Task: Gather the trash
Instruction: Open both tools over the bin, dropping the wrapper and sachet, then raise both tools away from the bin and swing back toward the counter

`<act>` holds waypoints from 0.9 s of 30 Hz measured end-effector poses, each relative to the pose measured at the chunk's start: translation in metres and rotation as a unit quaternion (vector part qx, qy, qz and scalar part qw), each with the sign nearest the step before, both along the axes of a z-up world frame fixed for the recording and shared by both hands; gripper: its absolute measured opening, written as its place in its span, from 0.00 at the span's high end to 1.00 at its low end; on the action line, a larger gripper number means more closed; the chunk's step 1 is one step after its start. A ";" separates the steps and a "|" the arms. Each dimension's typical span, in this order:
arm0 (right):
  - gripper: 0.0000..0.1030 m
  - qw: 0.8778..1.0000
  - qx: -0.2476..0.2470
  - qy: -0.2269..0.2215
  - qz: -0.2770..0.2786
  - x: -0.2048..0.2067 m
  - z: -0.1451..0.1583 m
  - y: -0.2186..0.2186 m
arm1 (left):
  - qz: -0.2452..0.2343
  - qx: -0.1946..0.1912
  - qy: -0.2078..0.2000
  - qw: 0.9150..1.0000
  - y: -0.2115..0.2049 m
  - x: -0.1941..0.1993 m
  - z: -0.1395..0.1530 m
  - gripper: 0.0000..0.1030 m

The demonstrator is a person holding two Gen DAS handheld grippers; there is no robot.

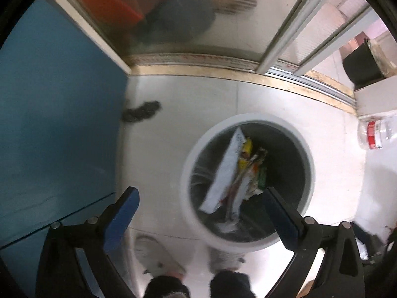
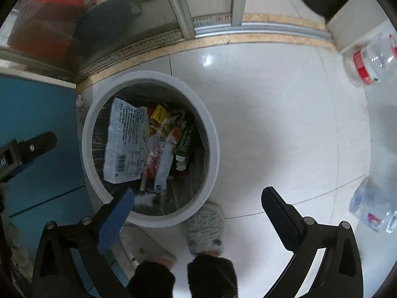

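In your left wrist view much is blurred. The round white plastic trash bin (image 1: 248,181) with a dark liner stands on the pale tiled floor (image 1: 186,104). Its near rim is partly covered by the right finger of your left gripper (image 1: 201,198). The two fingers are spread wide and hold nothing. Inside the bin you see a white printed plastic bag (image 1: 224,171) standing on its edge. Beside it is a smeared bundle of yellow, red and green wrappers (image 1: 250,164), which you cannot count here. One dark fuzzy lump (image 1: 142,110) lies on the floor against the blue cabinet (image 1: 57,114); what it is you cannot tell. One clear plastic bottle with a red label (image 1: 377,132) is cut off at the right edge. Behind the frosted glass door (image 1: 161,17) there are only coloured shapes.

In your right wrist view the picture is sharper. Your right gripper (image 2: 198,201) is also spread wide and empty. Its left finger tip hides a part of the near rim of the bin (image 2: 213,134). In the bin the white bag (image 2: 127,140) lies flat, with a barcode. Next to it are one yellow packet (image 2: 160,115), one green carton (image 2: 186,141) and some crumpled wrappers between them. Three clear bottles (image 2: 372,62) lie at the right; two are near the edge and hard to separate. Two grey slippers (image 2: 206,226) show below the bin.
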State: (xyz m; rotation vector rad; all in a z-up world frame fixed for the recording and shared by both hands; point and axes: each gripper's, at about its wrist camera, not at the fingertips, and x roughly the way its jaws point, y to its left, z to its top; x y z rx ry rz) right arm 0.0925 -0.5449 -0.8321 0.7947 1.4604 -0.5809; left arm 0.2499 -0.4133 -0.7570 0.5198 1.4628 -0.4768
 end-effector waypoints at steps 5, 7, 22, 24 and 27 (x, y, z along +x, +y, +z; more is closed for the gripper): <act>0.00 1.000 -0.027 -0.008 0.011 -0.006 0.052 0.006 | -0.006 0.007 -0.015 1.000 0.012 -0.014 0.046 0.02; 0.00 0.999 -0.034 -0.014 0.013 -0.012 0.079 0.009 | -0.006 0.005 -0.019 1.000 0.014 -0.019 0.067 0.02; 0.00 0.993 -0.086 -0.074 0.008 -0.065 0.345 0.012 | -0.020 -0.036 -0.038 0.998 0.021 -0.070 0.298 0.02; 0.00 0.992 -0.094 -0.082 0.009 -0.070 0.380 0.012 | -0.022 -0.046 -0.039 0.998 0.025 -0.079 0.330 0.02; 0.00 0.990 -0.107 -0.092 0.015 -0.079 0.431 0.015 | -0.025 -0.059 -0.042 0.997 0.033 -0.088 0.365 0.02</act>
